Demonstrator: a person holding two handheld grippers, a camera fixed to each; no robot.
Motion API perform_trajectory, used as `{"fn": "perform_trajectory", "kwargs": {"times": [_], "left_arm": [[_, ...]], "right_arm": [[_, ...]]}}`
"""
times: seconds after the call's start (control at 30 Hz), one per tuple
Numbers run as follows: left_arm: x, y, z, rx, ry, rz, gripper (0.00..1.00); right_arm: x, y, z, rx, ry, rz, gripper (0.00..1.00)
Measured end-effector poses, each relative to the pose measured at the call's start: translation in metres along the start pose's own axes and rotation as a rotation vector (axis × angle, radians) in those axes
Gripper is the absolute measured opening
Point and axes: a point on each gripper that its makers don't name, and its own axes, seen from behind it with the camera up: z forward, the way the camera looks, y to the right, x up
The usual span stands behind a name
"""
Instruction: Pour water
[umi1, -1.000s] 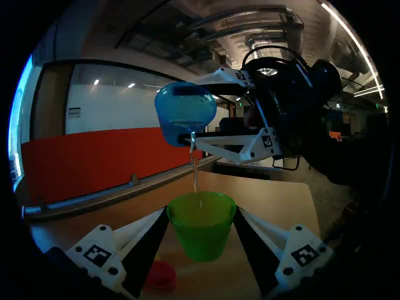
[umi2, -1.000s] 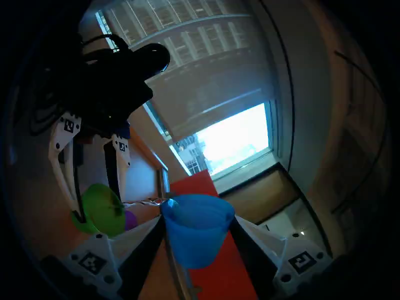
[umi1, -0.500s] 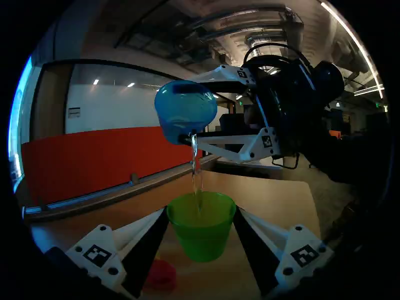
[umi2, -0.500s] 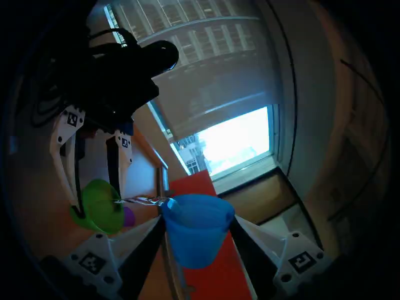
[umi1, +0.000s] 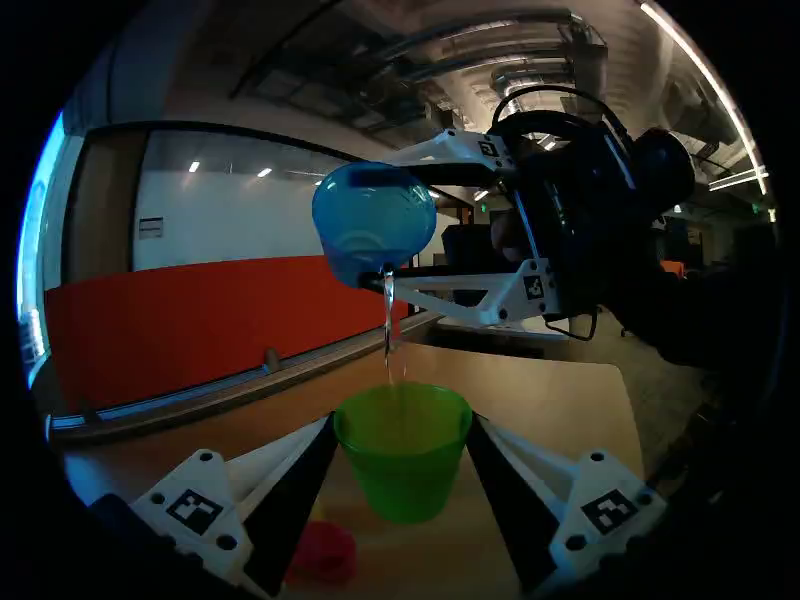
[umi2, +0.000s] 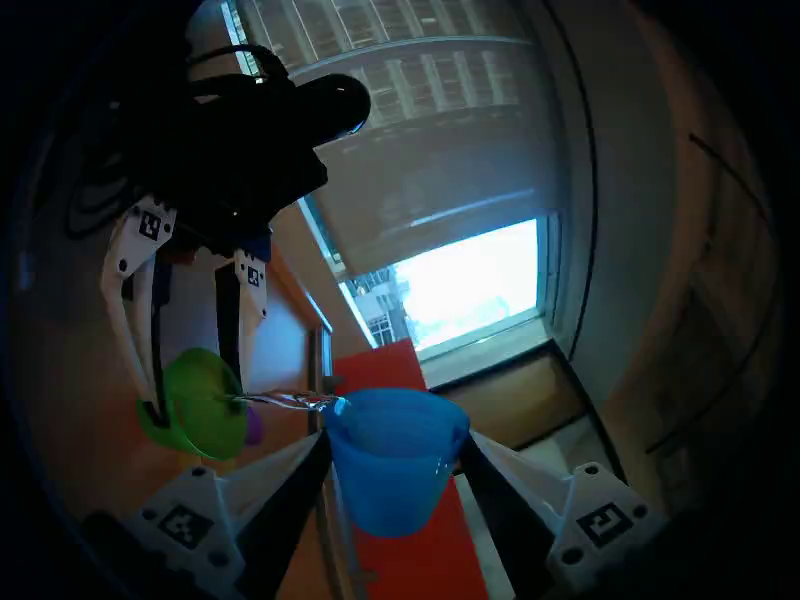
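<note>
- My left gripper (umi1: 400, 435) has two white fingers (umi1: 215, 490) with black inner faces, sitting at 7 and 5 o'clock in the left gripper view.
- Each finger carries a square black-and-white marker (umi1: 193, 510), with small dark screw heads (umi1: 205, 458) around it.
- My right gripper (umi2: 395, 445) is built the same: white fingers, black inner faces and a square marker on each.
- In the left gripper view, its black housing (umi1: 590, 200) bulks at 2 o'clock.
- A black cable (umi1: 550, 93) loops over the top of it.
</note>
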Motion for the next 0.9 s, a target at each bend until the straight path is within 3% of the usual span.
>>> {"fn": "perform_trajectory", "kwargs": {"times": [0.9], "left_arm": [[0.0017, 0.0009, 0.0015, 0.006, 0.004, 0.005, 0.89]], "right_arm": [[0.0010, 0.0035, 0.0011, -0.007, -0.013, -0.095, 0.90]]}}
